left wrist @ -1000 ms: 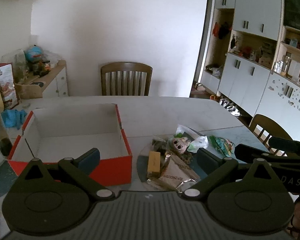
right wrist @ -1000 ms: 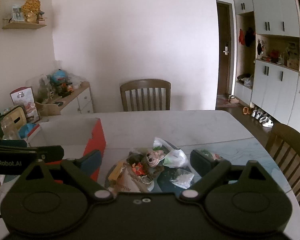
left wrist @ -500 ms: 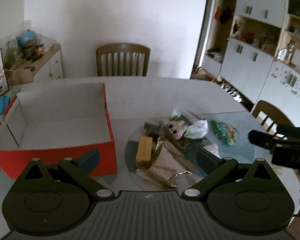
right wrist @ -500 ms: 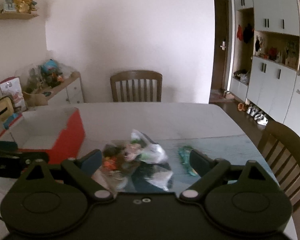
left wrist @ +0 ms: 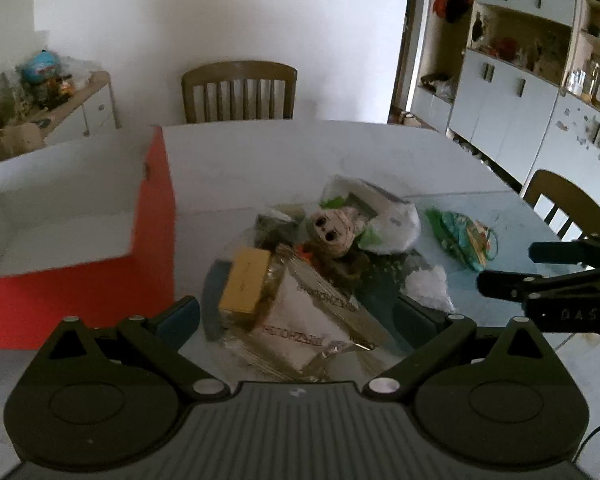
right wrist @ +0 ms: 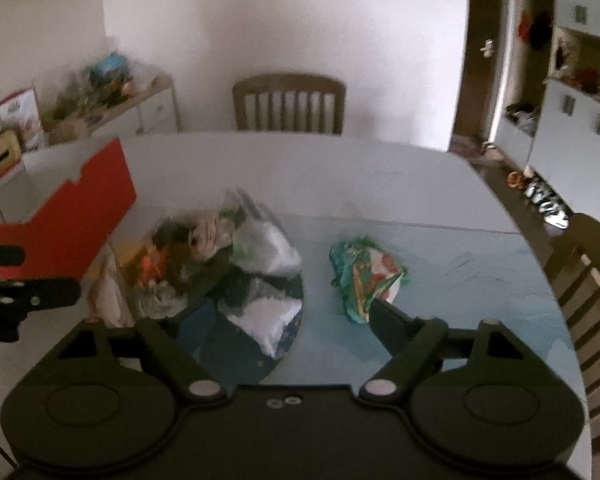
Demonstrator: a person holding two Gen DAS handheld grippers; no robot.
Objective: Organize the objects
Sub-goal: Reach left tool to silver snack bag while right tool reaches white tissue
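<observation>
Both grippers stand wide, empty: left gripper (left wrist: 298,316) over the item pile (left wrist: 300,272), right gripper (right wrist: 276,332), jaws just narrowing, beside the green packet (right wrist: 364,276). Red box (left wrist: 80,240) left of pile; chair (left wrist: 238,90) beyond.

**White table, loaded at its near half**

The table (left wrist: 300,152) is pale, its far half bare. A round glass disc (right wrist: 284,344) lies on it and serves as landmark. Left of the disc stands an open red box (left wrist: 76,280) with a white inside. Right of the disc, directly on the tabletop, lies a green patterned packet (right wrist: 364,276). On the disc sits a heap: a foil pouch (left wrist: 312,320), a yellow block (left wrist: 246,280), a small doll (left wrist: 336,232), a white bag (left wrist: 392,224).
</observation>
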